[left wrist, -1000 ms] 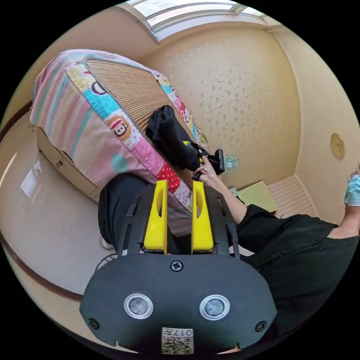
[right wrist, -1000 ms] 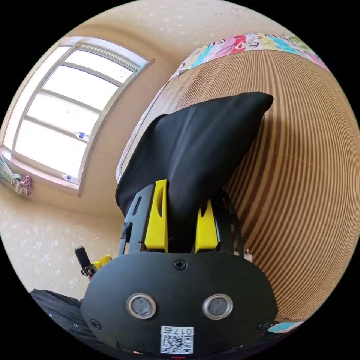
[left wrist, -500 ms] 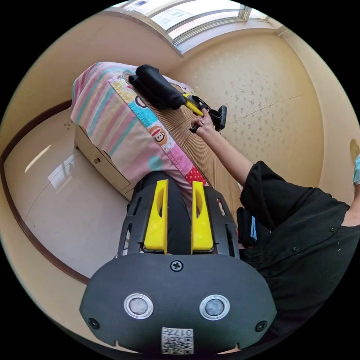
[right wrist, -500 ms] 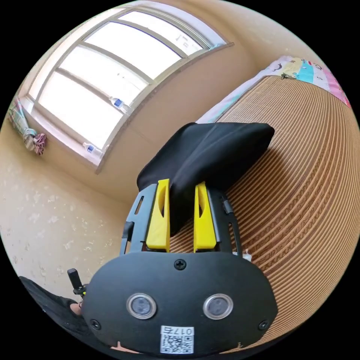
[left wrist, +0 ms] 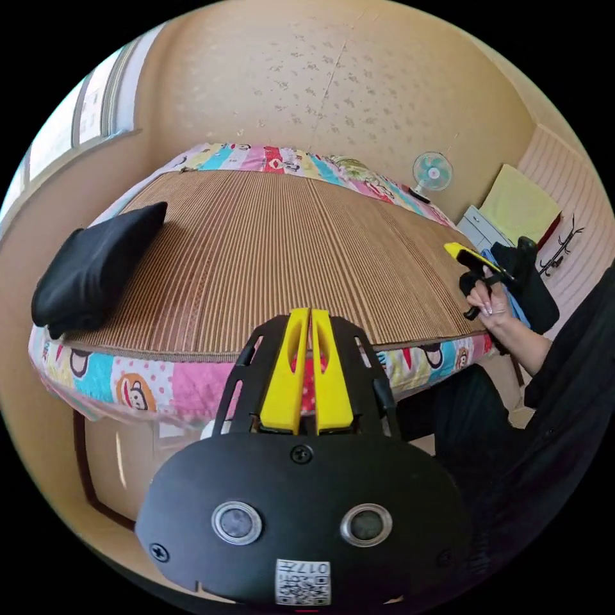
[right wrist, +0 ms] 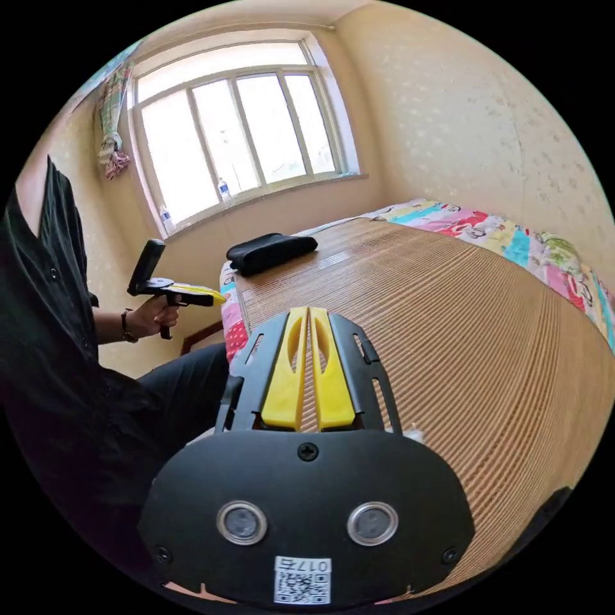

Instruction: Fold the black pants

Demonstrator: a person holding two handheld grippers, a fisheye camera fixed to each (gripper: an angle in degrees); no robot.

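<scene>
No readable text, labels or signs

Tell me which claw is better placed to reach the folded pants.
Probably left. The left claw is off the bed corner where the pants lie; the right claw is toward the other corner.

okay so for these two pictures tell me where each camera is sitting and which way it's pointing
Left gripper view: rides on the left gripper, jaws together and empty, off the bed's near edge, looking across the woven mat toward the far wall; the person's right hand and dark clothing show.
Right gripper view: rides on the right gripper, jaws together, over the mat, facing the window; the person's left hand and torso show.
Shared: the folded black pants at the mat's corner, and the mat.
</scene>
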